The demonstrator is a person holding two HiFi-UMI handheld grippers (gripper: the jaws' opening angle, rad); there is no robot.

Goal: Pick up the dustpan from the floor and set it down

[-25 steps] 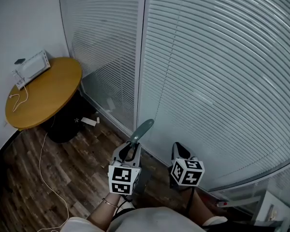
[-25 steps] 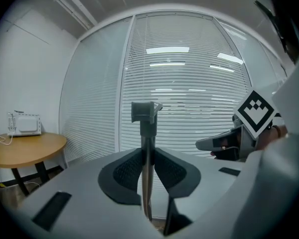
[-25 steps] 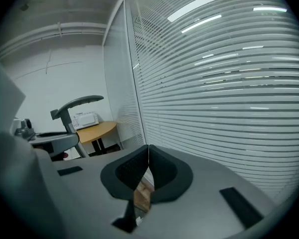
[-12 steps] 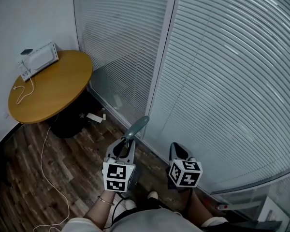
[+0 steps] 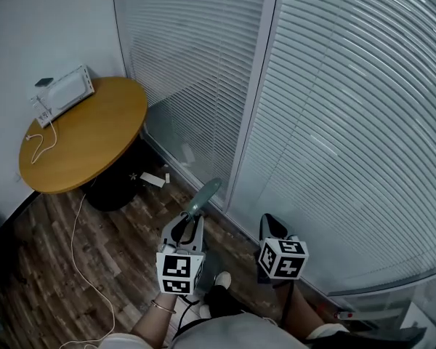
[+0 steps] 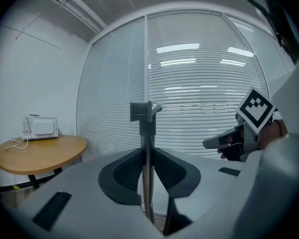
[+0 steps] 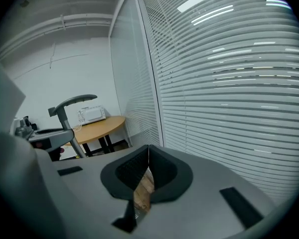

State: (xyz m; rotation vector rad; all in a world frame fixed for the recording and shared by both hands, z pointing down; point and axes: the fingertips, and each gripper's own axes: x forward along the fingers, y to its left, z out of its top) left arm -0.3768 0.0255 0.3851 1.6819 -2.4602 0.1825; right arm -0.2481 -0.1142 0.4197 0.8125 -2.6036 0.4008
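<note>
The dustpan's long metal handle (image 6: 147, 153), topped by a grey-green grip (image 5: 205, 192), stands upright between the jaws of my left gripper (image 5: 190, 220), which is shut on the pole. In the left gripper view the pads (image 6: 129, 171) press on the pole from both sides. The pan itself is hidden below the gripper. My right gripper (image 5: 271, 227) hangs to the right, close to the blinds. In the right gripper view its jaws (image 7: 148, 168) meet with nothing between them. The same view shows the handle's grip (image 7: 72, 103) at the left.
A glass wall with white blinds (image 5: 334, 122) runs along the right. A round wooden table (image 5: 80, 140) with a white device (image 5: 64, 93) stands at the left, a dark base (image 5: 116, 184) beneath it. A white cable (image 5: 87, 267) trails over the wood floor. A shoe (image 5: 218, 281) is below the grippers.
Both grippers have travelled with the person along the blinds toward the table, the handle still in the left jaws. A shoe has come into view.
</note>
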